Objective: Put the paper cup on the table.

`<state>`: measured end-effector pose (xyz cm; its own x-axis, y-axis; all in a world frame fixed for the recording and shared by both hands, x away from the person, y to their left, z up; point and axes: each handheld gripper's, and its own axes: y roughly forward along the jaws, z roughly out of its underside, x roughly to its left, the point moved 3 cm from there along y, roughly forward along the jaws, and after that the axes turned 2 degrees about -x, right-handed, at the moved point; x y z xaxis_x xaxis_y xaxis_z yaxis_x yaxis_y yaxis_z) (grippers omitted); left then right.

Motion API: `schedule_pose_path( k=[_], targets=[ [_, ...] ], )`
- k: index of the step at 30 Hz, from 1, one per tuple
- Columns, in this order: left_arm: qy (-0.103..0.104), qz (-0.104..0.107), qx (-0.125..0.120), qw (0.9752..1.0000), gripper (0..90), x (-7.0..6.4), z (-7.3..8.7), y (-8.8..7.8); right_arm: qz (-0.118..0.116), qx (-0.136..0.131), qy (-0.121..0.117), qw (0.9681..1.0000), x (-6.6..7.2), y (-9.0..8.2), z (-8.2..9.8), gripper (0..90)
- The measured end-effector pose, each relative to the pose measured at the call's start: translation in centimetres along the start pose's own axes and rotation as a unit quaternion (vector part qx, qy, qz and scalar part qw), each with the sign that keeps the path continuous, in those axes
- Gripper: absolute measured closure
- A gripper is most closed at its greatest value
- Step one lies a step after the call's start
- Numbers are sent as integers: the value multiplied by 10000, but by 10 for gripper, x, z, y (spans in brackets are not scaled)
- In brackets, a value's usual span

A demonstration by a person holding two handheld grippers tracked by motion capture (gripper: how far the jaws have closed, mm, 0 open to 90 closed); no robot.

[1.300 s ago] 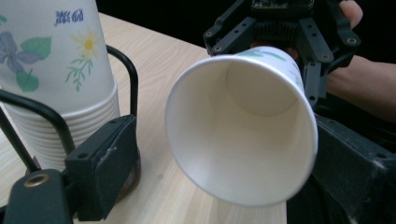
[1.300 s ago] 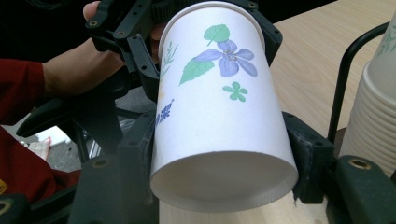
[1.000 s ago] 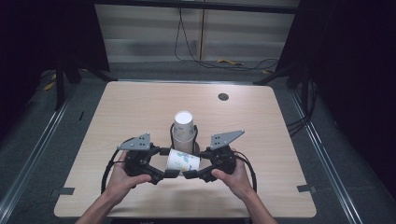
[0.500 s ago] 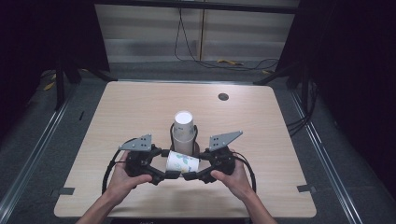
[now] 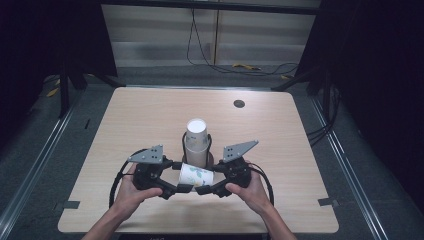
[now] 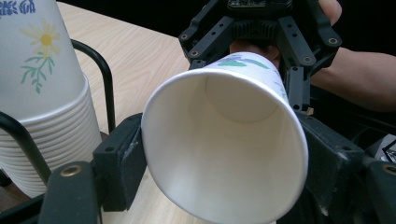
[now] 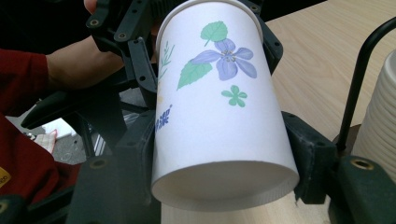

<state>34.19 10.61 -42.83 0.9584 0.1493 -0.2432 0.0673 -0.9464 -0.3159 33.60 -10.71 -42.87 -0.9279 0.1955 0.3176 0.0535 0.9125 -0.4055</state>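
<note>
Well inboard, cup between tongs

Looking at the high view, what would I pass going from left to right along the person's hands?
Left hand-held gripper → paper cup lying on its side → right hand-held gripper's grey plate.

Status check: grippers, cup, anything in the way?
Left gripper shut on paper cup at its rim end, right gripper at its base end. Cup level above the table. Cup stack in wire holder close behind.
</note>
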Motion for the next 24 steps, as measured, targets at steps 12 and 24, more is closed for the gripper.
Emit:
schedule_pose_path(
  k=[12,24],
  targets=[
    [130,17,26,9999,276,-2,-3,-3,5,45,69,10000,-1,3,1,306],
    [148,-48,30,9999,277,-1,-3,-4,238,107,115,9996,-3,3,2,204]
  ],
)
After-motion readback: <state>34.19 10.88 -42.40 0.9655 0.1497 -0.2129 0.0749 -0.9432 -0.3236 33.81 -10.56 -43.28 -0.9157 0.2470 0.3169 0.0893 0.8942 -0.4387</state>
